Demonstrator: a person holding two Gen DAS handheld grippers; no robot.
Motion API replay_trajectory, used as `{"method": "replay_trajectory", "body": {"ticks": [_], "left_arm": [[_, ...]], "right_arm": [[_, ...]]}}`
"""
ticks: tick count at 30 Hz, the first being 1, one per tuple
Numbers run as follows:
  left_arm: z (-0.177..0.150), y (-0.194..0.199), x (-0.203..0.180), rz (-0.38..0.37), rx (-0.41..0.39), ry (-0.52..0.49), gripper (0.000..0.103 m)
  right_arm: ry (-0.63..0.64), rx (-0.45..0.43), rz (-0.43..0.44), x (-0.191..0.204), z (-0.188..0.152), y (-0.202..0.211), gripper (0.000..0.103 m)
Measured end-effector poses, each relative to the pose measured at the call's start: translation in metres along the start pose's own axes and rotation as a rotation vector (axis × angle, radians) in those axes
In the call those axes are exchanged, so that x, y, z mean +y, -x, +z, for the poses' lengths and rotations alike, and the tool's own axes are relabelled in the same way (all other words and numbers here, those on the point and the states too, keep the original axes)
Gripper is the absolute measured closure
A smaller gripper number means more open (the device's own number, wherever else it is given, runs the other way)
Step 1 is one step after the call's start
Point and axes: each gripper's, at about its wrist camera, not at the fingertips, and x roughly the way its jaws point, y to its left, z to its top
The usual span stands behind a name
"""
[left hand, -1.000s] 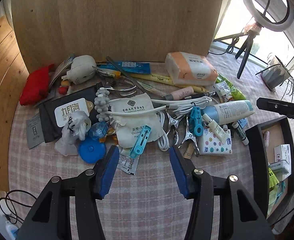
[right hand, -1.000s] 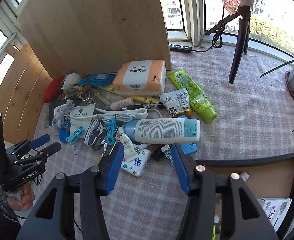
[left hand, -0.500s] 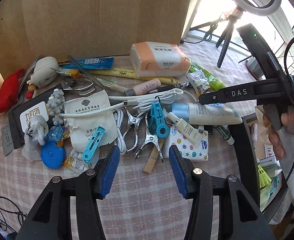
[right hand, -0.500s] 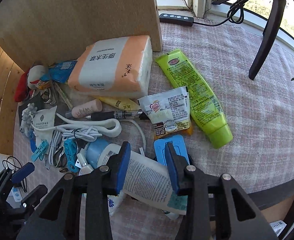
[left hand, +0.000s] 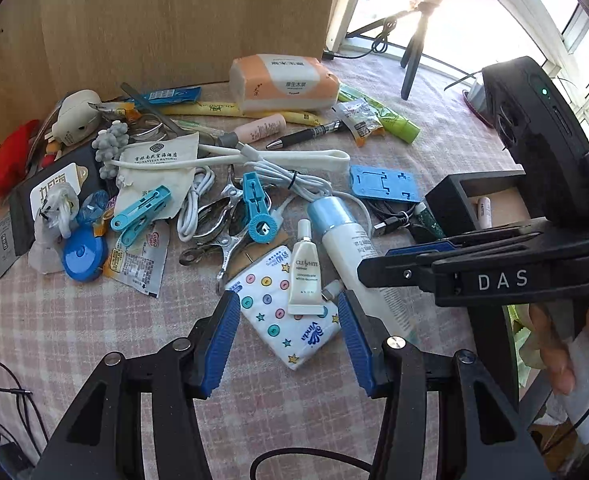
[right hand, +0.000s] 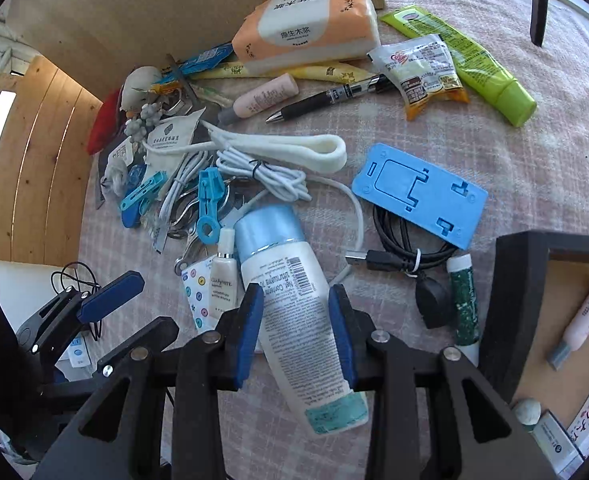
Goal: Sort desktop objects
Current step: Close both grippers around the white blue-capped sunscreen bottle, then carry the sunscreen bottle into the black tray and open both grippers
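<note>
My right claw (right hand: pixel 295 324) has just been closing, and its blue pads now sit against both sides of the white lotion bottle (right hand: pixel 290 312), which lies on the checked table (right hand: pixel 494 152). Left claw (left hand: pixel 289 340) hangs wide with nothing gripped, over the tissue pack (left hand: pixel 282 312) and the small white tube (left hand: pixel 305 272). Just right of the bottle, a black tray (right hand: pixel 506 304). Beyond it, the blue stand (right hand: pixel 418 194), then a black pen (right hand: pixel 330 98), and furthest, the orange tissue packet (right hand: pixel 306 28).
</note>
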Motion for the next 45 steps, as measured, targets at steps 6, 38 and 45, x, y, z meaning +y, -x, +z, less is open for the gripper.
{"method": "replay_trajectory", "body": {"ticks": [6, 38, 45], "left_arm": [[-0.017, 0.000, -0.015, -0.010, 0.015, -0.037, 0.055], [0.005, -0.037, -0.061, -0.114, 0.055, -0.136, 0.058], [0.016, -0.017, -0.097, -0.167, 0.007, -0.202, 0.060]], "right_arm": [[-0.013, -0.050, 0.034, 0.001, -0.021, 0.010, 0.069], [-0.236, -0.137, 0.185, -0.037, -0.039, 0.004, 0.066], [-0.249, -0.230, 0.160, -0.047, -0.053, 0.052, 0.066]]}}
